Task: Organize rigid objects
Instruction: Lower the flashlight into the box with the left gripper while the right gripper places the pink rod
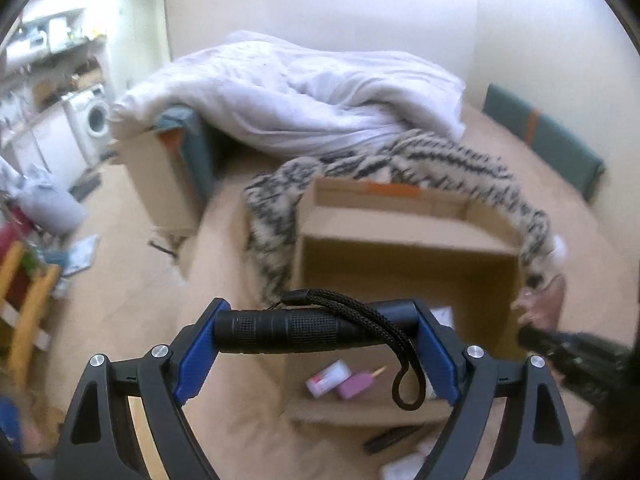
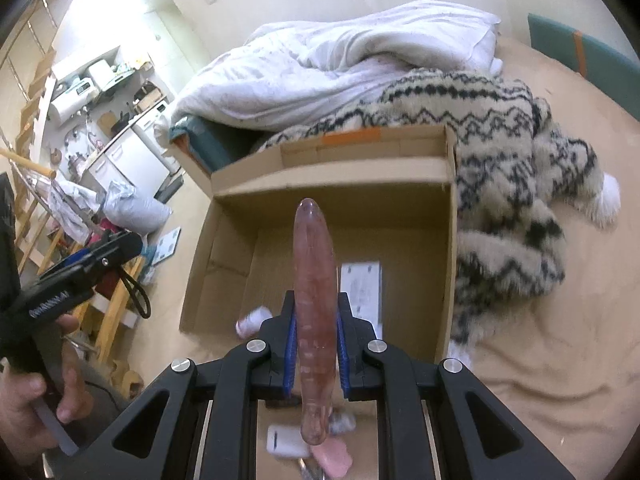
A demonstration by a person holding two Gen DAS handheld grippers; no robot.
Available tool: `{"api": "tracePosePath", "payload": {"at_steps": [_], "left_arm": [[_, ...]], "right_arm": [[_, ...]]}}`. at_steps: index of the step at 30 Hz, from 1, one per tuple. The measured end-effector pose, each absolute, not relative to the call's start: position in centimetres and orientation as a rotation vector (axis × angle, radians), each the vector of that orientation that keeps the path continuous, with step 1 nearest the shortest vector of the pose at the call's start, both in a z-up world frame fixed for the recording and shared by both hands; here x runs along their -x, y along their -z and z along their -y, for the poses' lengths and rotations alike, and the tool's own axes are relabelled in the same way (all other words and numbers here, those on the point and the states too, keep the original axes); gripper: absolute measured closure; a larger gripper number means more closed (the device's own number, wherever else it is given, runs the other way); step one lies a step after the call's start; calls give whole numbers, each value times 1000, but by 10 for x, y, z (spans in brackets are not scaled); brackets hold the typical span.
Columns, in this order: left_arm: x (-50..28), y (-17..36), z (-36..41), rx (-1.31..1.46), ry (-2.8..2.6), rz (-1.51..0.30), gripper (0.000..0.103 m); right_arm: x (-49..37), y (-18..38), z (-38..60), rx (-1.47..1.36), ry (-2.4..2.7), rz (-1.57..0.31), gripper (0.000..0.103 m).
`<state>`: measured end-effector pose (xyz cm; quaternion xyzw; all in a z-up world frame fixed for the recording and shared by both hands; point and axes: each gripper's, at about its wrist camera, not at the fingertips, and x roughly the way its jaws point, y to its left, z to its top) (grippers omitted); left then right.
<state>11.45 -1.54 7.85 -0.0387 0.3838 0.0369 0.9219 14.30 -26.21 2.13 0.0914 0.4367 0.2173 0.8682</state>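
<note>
Two grippers are up over the bed, one thing in each. The left gripper [image 1: 316, 332] has its jaws spread wide and clamped end to end on one black flashlight [image 1: 280, 330], which lies crosswise between the blue pads with its wrist cord [image 1: 396, 344] looped down. The right gripper [image 2: 316, 344] has its jaws nearly closed, pinching one long translucent pink rod [image 2: 312, 300] that points away over the one open cardboard box [image 2: 450, 240].

Inside the box, the left wrist view shows two small pink items [image 1: 340, 380] on the floor of it; the right wrist view shows one white printed card [image 2: 360, 292] and a small pinkish bottle [image 2: 252, 320]; whether that bottle is one of the two I cannot tell.

The box sits on a bed with a tan sheet [image 2: 560, 360]. One patterned black-and-cream fleece blanket [image 2: 500, 168] wraps its far and right sides, and one rumpled white duvet [image 2: 320, 68] is heaped behind. Off the bed: a washing machine [image 1: 94, 118], cluttered shelves, and wooden furniture.

Only the right wrist view shows the person's hand [image 2: 36, 392] gripping the left tool's handle, and a white item [image 2: 286, 440] beneath its own jaws. Only the left view shows a second brown box [image 1: 164, 184] at the bed's edge
</note>
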Motion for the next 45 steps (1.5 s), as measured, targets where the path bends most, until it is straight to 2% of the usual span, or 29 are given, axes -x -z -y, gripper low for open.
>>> {"api": "tracePosePath", "payload": {"at_steps": [6,11,20,29,42,45], "left_arm": [[-149,-72,14,170,-48,-785,17],[-168,-23,33,132,-39,-926,17],[-175,45,53,80,-68,-1052,17],[-176,58,61,-4,-116,-1075,17],[-178,68,59,35,-144,-1138,16],[-175,64,59,54,-153,-1124,9]], "right_arm": [[-173,-10,263,-231,-429,-948,86],[-178,12,260,-215,-400,-1024,86],[-182,44,257,-136,-314,-1149,86],[-184,56,255,-113,-281,-1206,86],[-186,57,254,-124,-284,-1216,86],[-185,56,255,-127,-287,-1216,86]]}}
